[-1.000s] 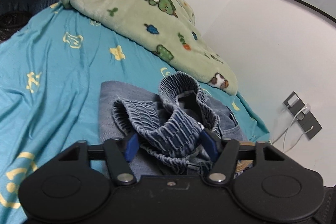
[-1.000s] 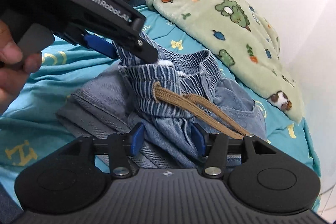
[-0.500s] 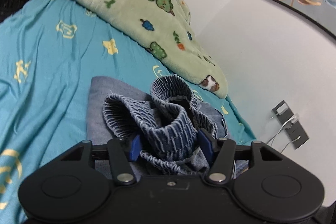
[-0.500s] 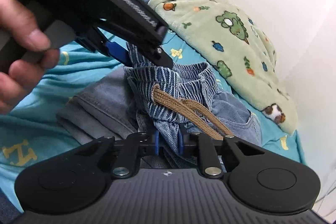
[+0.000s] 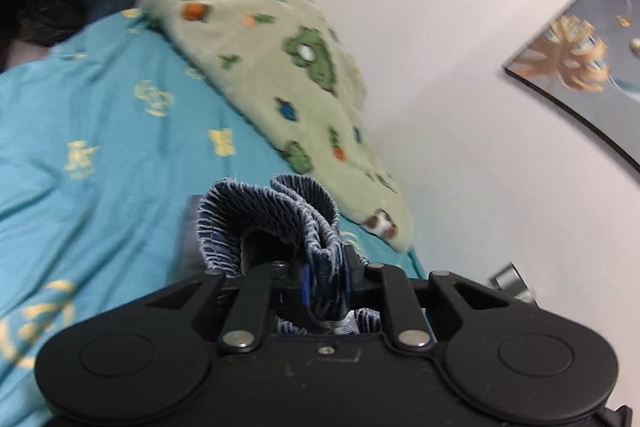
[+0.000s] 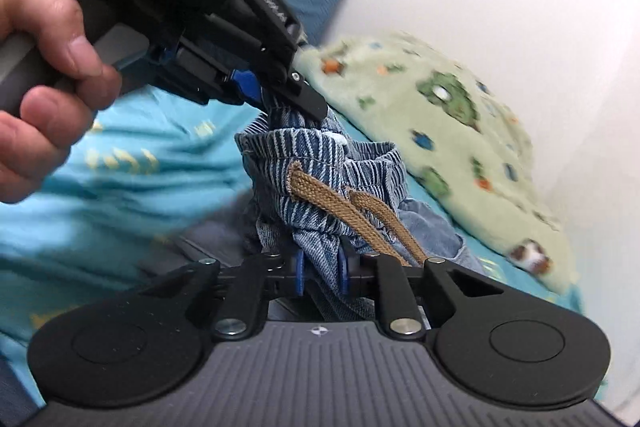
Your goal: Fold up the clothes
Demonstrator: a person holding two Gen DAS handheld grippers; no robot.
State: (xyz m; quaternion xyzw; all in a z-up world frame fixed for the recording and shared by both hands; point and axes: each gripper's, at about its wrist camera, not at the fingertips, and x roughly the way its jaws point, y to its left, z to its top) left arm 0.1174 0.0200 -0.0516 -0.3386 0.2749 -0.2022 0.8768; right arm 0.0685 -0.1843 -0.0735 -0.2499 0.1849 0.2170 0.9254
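Waistband (image 6: 316,163) pinched at two spots so jeans can be lifted and spread: left gripper (image 5: 326,277) jaws just closed on ruffle, right gripper (image 6: 320,273) clamped on denim, lower centre

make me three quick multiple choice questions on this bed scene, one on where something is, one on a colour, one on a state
1. Where does the green blanket lie?
A. on the bed along the wall
B. on the floor
C. over the jeans

2. What colour is the drawstring of the jeans?
A. white
B. brown
C. red

3. How do the right tongs stand?
A. wide open above the bed
B. shut on nothing
C. shut on the jeans

Answers:
1 A, it rests on the teal sheet against the white wall.
2 B, two brown cords hang from the waistband.
3 C, denim is pinched between the blue pads.
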